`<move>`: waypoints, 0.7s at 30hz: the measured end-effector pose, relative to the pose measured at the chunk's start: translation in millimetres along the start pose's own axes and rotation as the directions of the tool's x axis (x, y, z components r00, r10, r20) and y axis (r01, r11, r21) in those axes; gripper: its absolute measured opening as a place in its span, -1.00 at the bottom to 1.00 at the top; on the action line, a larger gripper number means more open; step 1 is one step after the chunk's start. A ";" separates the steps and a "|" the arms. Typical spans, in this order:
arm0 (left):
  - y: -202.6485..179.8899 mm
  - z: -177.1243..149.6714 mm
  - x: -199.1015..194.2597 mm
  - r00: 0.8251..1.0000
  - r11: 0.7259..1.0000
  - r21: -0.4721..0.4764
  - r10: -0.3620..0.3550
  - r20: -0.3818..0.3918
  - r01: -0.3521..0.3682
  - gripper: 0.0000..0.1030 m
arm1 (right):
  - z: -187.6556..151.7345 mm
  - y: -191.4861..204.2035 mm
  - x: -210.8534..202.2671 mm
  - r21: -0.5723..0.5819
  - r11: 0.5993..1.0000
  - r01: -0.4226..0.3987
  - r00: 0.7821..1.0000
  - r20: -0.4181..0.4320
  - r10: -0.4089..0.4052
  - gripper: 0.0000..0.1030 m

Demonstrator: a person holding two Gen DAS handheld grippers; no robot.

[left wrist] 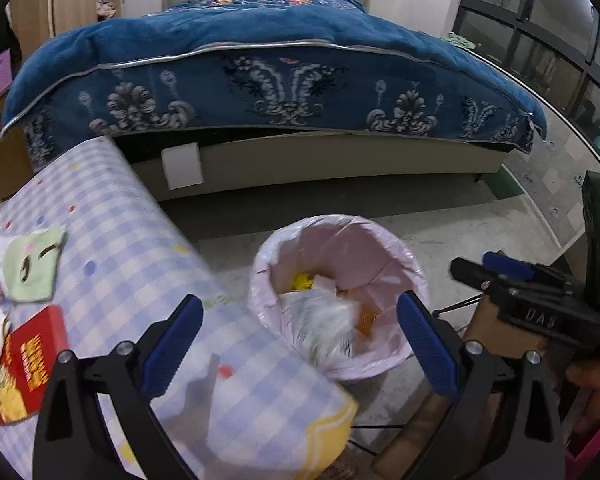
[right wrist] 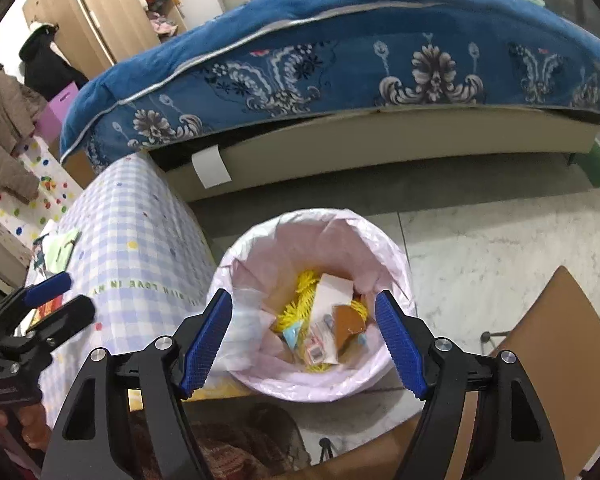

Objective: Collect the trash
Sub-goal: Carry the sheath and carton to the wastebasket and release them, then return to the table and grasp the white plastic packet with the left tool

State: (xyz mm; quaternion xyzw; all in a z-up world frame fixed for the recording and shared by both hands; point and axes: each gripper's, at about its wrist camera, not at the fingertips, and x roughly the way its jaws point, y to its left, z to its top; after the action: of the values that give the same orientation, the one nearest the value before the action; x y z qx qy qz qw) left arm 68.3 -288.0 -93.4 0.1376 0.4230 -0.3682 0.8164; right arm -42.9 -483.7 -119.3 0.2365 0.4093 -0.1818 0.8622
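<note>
A trash bin (left wrist: 384, 240) lined with a pink bag stands on the floor beside a checked-cloth table (left wrist: 140, 240). It holds yellow, white and orange scraps. A blurred white wrapper (left wrist: 328, 320) is in the air over the bin's near side. My left gripper (left wrist: 300, 340) is open and empty, over the table corner and the bin. My right gripper (right wrist: 304, 344) is open and empty, right above the bin (right wrist: 260, 380), with the trash (right wrist: 320, 320) between its fingers. The right gripper also shows in the left wrist view (left wrist: 492, 268).
On the table lie a red and yellow packet (left wrist: 28, 364) and a green cloth (left wrist: 32, 264). A bed with a blue blanket (left wrist: 260, 80) stands behind. A wooden chair (right wrist: 560, 360) is right of the bin.
</note>
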 end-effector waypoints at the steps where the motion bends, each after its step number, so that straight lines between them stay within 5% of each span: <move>1: 4.1 -4.1 -3.2 1.000 1.000 -0.011 0.013 0.002 -0.013 0.84 | -1.4 0.2 -0.6 0.001 1.000 -0.002 1.000 -0.004 0.002 0.44; 10: 41.3 -37.4 -42.6 0.998 0.991 -0.120 0.056 0.019 -0.053 0.84 | -8.6 36.5 -17.7 -0.065 0.997 -0.045 0.999 0.000 0.045 0.44; 21: 113.5 -80.6 -103.7 0.974 0.948 -0.248 0.219 0.055 -0.199 0.84 | -27.9 151.2 -27.1 -0.299 0.941 -0.160 0.987 -0.044 0.154 0.44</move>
State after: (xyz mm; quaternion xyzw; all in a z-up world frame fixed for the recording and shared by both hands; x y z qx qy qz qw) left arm 63.7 -116.0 -69.9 0.0663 0.4140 -0.2307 0.8781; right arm 0.2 -340.6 -74.2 0.1358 0.4209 -0.0454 0.8958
